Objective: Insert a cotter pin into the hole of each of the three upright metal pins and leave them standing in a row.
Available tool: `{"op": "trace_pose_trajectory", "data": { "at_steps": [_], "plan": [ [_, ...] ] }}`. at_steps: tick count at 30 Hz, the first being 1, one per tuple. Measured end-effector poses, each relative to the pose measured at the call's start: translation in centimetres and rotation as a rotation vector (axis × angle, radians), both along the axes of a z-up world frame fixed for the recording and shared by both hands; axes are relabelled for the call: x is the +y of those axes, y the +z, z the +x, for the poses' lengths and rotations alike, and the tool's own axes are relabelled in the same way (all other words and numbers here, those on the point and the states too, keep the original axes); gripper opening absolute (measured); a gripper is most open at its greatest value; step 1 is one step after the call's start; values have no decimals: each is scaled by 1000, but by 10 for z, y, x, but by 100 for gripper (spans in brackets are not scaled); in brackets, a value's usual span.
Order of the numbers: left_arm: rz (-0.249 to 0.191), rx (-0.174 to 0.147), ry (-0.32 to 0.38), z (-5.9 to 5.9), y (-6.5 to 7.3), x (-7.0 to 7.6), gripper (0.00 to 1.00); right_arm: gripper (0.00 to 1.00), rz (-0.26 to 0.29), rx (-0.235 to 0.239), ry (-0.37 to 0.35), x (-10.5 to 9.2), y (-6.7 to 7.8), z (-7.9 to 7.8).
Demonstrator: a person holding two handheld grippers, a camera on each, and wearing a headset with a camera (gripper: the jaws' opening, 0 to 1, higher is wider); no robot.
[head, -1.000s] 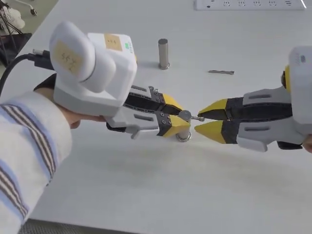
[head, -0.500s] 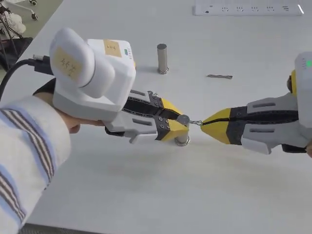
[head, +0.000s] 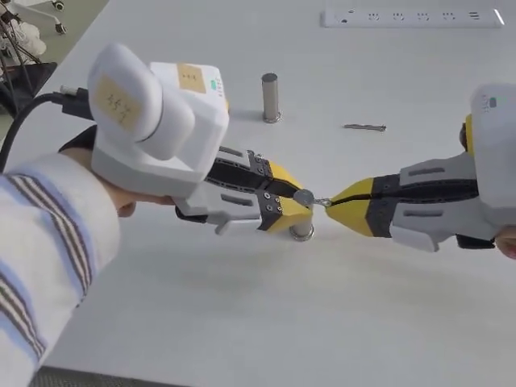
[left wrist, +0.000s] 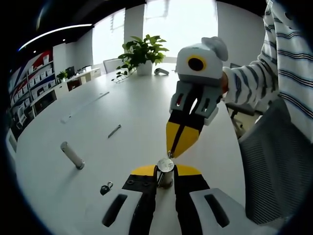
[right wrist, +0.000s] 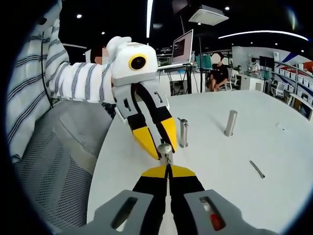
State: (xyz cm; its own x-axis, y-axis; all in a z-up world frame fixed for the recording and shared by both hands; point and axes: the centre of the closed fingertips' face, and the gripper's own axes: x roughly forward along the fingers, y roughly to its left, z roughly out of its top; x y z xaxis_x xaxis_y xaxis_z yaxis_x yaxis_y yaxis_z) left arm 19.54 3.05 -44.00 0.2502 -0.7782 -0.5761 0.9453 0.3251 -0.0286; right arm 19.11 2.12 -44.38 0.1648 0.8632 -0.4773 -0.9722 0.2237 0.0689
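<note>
An upright metal pin (head: 304, 196) stands near the middle of the white table (head: 242, 322). My left gripper (head: 300, 213) is shut around its shaft from the left. My right gripper (head: 329, 203) comes from the right and is shut on a cotter pin (head: 320, 201) whose tip sits at the pin's top. In the left gripper view the held pin (left wrist: 165, 165) rises between my yellow jaws, with the right gripper (left wrist: 171, 154) just above it. The right gripper view has a second pin (right wrist: 183, 133) close behind the held pin (right wrist: 165, 148) and a third pin (right wrist: 230, 122) farther off.
A free upright pin (head: 269, 98) stands at the back, with a loose cotter pin (head: 364, 126) lying to its right. A white power strip (head: 411, 16) runs along the far edge. A striped sleeve (head: 40, 266) covers the near left.
My right gripper's jaws, open a second ago, have shut on the cotter pin at the held pin's top. The left gripper keeps hold of the pin.
</note>
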Motion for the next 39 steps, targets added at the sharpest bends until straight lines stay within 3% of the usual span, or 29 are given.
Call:
{"op": "trace_pose_trajectory", "data": {
  "at_steps": [3,5,10,15,22,26,30,36,39],
  "plan": [
    [9,-12,-12,0,0,-1,9,0,4,-10,6,3,3,-1],
    [9,-8,-11,-1,0,-3,9,0,-39,-49,32,2,1,-1],
    [10,-13,-19,-2,1,-4,9,0,-42,-41,31,2,0,-2],
    [2,4,-6,-2,1,-4,10,0,-33,-35,22,2,-1,-2],
    [-14,-27,-12,-2,7,-3,11,0,-20,-40,-6,-1,1,-3],
    [-8,-41,7,0,11,2,17,5,-4,-35,-19,-1,4,-4],
    [-53,-54,21,-3,25,8,25,8,13,-18,-34,-1,5,-6],
    [-96,-34,23,-14,40,16,47,11,39,17,-56,1,3,-7],
    [-113,-20,28,-22,45,21,49,13,47,28,-55,3,2,-8]
  ]
}}
